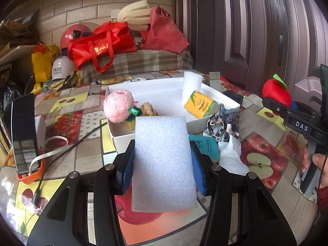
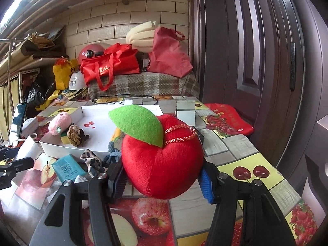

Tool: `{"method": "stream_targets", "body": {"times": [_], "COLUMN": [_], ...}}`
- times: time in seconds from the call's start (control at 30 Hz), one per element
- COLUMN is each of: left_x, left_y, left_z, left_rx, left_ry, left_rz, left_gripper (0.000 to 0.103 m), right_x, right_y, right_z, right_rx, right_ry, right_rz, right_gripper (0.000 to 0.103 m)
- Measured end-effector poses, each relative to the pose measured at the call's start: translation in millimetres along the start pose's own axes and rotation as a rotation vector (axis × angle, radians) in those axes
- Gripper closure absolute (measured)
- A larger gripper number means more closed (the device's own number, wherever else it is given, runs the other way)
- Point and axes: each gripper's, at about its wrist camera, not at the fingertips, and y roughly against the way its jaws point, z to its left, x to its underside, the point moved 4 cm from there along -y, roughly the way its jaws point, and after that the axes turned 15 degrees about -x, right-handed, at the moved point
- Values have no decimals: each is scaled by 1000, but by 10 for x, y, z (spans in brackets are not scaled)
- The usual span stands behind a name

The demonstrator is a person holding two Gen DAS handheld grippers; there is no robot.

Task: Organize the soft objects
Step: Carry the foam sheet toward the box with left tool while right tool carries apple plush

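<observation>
My left gripper [image 1: 163,164] is shut on a white foam block [image 1: 163,164], lifted above the table just before the white tray [image 1: 151,88]. My right gripper [image 2: 162,176] is shut on a red plush apple [image 2: 162,160] with a green felt leaf, also off the table; the apple [image 1: 276,92] shows at the right of the left wrist view. In the tray lie a pink plush ball [image 1: 119,105], a yellow sponge under it, a braided rope toy [image 2: 76,135], a yellow tissue pack [image 1: 199,104] and another foam piece [image 1: 191,84].
Between the grippers and the tray lie a teal packet [image 1: 207,146], a white cloth [image 1: 232,157] and patterned hair ties [image 1: 221,125]. A phone [image 1: 24,133] stands at the left with cables. Red bags [image 2: 110,63] and helmets are piled behind. A dark door [image 2: 246,51] is at the right.
</observation>
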Motion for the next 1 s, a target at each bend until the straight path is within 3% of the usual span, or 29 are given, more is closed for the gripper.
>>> {"method": "stream_targets", "body": {"times": [0.2,0.5,1.0], "left_x": [-58,-111,-223], "left_y": [94,1,-364], "left_z": [2,-28,96], "left_rx": [-43,-73,-75], "left_ry": [11,28,105], "left_rz": [-81,-84,-19], "left_gripper": [54,54,54], "right_x": [-12,33,11], "right_y": [-34,-198,-316], "right_z": [270,720,434], "right_rx": [-80,-137,-101], "right_ry": [-8,51,-85], "right_rz": [-23,17,11], "right_gripper": [43,43,43]}}
